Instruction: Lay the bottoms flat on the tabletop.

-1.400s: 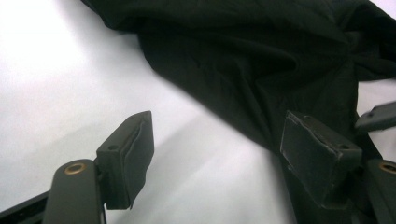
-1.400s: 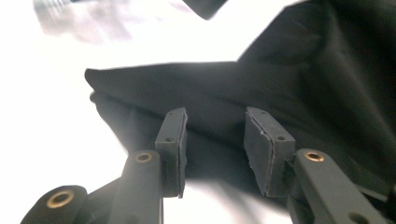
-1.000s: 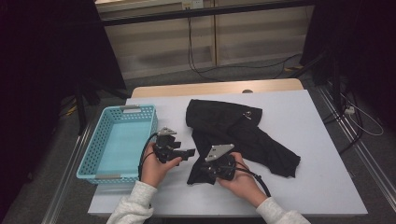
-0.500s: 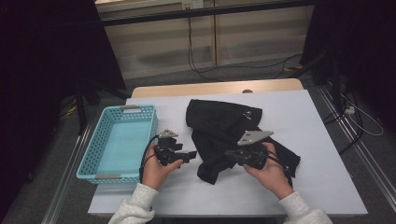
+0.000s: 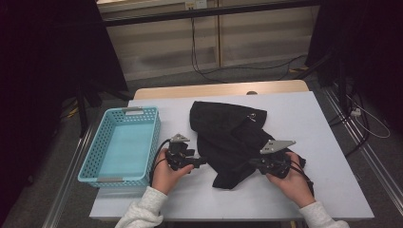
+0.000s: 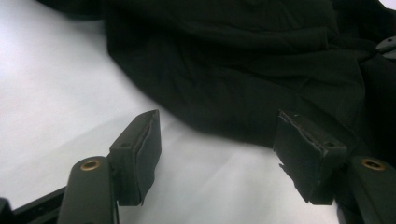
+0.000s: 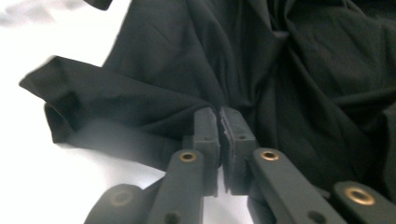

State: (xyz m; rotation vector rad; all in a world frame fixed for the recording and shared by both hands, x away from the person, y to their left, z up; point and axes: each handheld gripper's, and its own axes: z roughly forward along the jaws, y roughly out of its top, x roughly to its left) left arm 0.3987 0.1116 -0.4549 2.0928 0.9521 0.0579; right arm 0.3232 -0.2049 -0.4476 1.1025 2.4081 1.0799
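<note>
While the black garment (image 5: 233,142) lies crumpled on the white table (image 5: 328,142), right of the blue basket (image 5: 121,142), the right gripper (image 7: 219,121) has its jaws nearly together on a fold, just easing apart. The left gripper (image 6: 224,140) stands wide beside the cloth's edge, having just narrowed a little, empty. Best to bring the left onto that edge and grip before spreading the cloth flat.

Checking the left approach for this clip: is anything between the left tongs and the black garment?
Nothing visible. In the left gripper view the left tongs stand open over bare white table, and the black garment lies just ahead of the pads with an open gap before its edge. The blue basket sits off to the other side.
</note>
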